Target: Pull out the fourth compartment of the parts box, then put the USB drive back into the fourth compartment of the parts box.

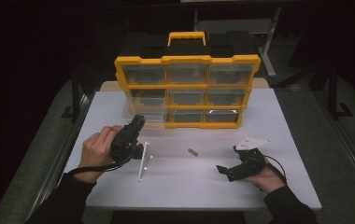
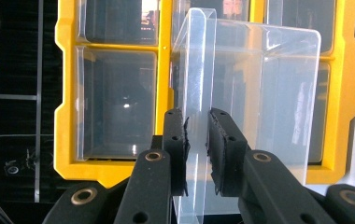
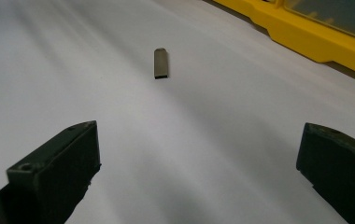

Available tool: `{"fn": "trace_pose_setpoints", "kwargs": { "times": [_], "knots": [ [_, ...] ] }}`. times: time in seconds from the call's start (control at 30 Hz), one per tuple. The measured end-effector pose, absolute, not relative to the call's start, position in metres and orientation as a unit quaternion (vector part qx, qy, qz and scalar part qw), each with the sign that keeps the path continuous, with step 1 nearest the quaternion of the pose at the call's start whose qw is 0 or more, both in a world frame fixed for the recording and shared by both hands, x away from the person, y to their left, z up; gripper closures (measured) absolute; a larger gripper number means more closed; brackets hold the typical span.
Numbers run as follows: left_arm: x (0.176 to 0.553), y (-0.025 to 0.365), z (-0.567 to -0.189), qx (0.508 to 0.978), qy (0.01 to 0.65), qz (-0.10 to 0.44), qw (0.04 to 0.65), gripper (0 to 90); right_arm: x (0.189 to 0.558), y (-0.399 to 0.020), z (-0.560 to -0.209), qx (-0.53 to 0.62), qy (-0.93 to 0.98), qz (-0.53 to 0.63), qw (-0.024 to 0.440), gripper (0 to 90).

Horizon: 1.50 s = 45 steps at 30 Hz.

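1. Standing at the far middle of the white counter (image 1: pixel 259 186), the yellow organizer (image 1: pixel 188 91) serves as the landmark; its grid of clear drawers faces the person.
2. The left tongs (image 2: pixel 196 140) are clenched on the thin front wall of a clear drawer (image 2: pixel 259 93), which sticks out of the organizer's lower left corner; in the high view the drawer (image 1: pixel 140 112) sits just in front of that corner, with the left tongs (image 1: pixel 137 122) at its near edge.
3. The right tongs (image 1: pixel 227 161) rest well in front of the organizer's right half, released, jaws spread wide with nothing between them.
4. A small metal piece (image 3: pixel 161 63) lies flat on the counter in front of the organizer's middle, apart from its yellow base and ahead of the right tongs; in the high view this metal piece (image 1: pixel 193 151) lies between the two hands.
5. A thin white strip (image 1: pixel 143 161) lies in front of the organizer's left side, just beside the left hand (image 1: pixel 97 147).
6. Bare counter stretches between the organizer's front edge and the metal piece, and onward to the counter's near edge.
7. The right hand (image 1: pixel 266 179) sits close to the counter's near edge.
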State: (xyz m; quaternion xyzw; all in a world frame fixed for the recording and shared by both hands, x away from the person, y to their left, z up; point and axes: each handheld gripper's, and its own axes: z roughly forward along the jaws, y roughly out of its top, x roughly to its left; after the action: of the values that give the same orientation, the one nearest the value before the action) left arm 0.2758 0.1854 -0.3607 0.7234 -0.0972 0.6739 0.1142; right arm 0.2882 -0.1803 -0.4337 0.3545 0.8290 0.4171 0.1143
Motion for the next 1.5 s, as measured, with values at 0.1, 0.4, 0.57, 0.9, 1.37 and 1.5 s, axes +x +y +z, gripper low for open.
{"fn": "trace_pose_setpoints", "kwargs": {
  "times": [0.1, 0.4, 0.57, 0.9, 1.37, 1.5],
  "knots": [
    [0.276, 0.185, -0.361, 0.724, -0.096, 0.673, 0.116, 77.2, 0.289, -0.180, -0.434, 0.356, 0.828, 0.418, 0.114, 0.0],
    [0.276, 0.185, -0.362, 0.721, -0.093, 0.676, 0.121, 74.7, 0.289, -0.179, -0.434, 0.353, 0.830, 0.417, 0.113, 0.0],
    [0.275, 0.187, -0.361, 0.709, -0.092, 0.688, 0.124, 60.9, 0.288, -0.179, -0.433, 0.352, 0.830, 0.418, 0.114, 0.0],
    [0.273, 0.186, -0.365, 0.705, -0.096, 0.692, 0.121, 42.7, 0.288, -0.179, -0.433, 0.351, 0.830, 0.418, 0.113, 0.0],
    [0.268, 0.185, -0.379, 0.705, -0.100, 0.691, 0.126, 32.9, 0.287, -0.179, -0.434, 0.350, 0.832, 0.414, 0.115, 0.0],
    [0.267, 0.184, -0.386, 0.706, -0.103, 0.689, 0.129, 32.2, 0.287, -0.180, -0.435, 0.350, 0.833, 0.413, 0.115, 0.0]
  ]
}}
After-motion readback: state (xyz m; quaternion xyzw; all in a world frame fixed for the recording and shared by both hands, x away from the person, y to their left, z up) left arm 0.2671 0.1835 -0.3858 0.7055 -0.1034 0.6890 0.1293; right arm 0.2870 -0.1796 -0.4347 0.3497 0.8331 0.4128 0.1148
